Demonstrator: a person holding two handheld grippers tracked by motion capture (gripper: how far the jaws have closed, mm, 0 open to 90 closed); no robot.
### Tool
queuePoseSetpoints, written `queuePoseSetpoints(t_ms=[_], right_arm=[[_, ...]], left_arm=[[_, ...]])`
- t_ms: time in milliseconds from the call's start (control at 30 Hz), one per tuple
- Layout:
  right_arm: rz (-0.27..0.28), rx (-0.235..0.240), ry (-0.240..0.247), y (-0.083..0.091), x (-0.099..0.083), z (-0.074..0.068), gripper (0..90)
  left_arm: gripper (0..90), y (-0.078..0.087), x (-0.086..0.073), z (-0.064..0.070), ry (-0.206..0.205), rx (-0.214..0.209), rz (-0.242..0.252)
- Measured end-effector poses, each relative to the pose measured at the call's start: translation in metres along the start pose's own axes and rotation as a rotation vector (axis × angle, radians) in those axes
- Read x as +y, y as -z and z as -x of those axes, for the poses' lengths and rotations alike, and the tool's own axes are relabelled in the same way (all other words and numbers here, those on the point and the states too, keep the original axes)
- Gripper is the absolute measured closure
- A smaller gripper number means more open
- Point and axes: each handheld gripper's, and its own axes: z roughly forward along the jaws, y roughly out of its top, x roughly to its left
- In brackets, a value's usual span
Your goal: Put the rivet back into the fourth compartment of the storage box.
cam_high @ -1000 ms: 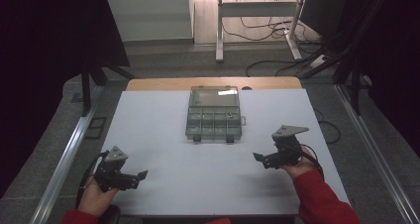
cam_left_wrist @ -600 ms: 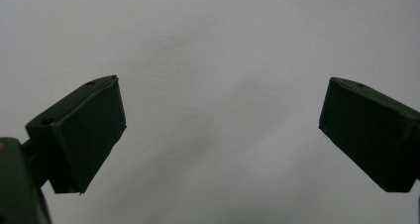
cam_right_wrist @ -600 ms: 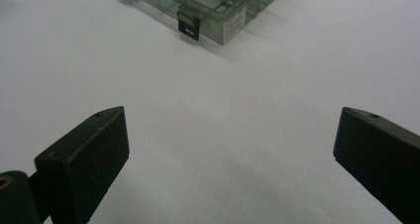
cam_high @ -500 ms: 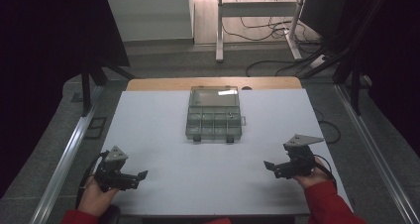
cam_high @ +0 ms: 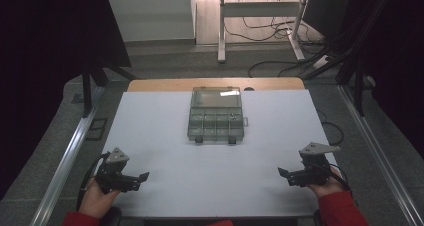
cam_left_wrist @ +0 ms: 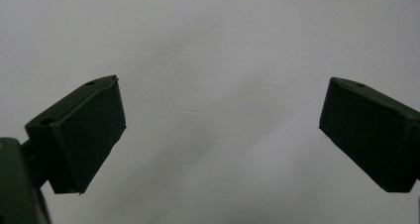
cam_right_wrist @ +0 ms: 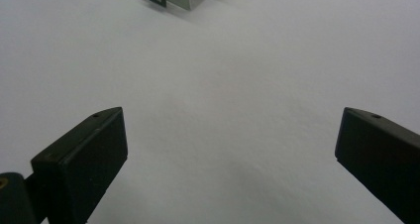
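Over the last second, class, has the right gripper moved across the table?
Yes. The right gripper has pulled back toward the person and outward to the right, away from the compartment box, which has stayed put on the white table.

Layout on the bench (cam_high: 165, 136)

A compartment box (cam_high: 216, 114) sat centred towards the far edge. The left gripper (cam_high: 134, 178) lay near the near-left corner, the right gripper (cam_high: 287, 175) near the near-right corner, both well apart from the box.
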Motion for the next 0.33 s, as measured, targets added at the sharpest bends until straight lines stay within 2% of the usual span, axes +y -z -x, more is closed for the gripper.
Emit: queuePoseSetpoints(t_ms=[333], right_arm=[[-0.013,-0.013,-0.024,0.0075,-0.0106,0.0061,0.3]], left_arm=[[4.2,-0.0014,0.0023,0.0005,-0.012,0.000,-0.005]])
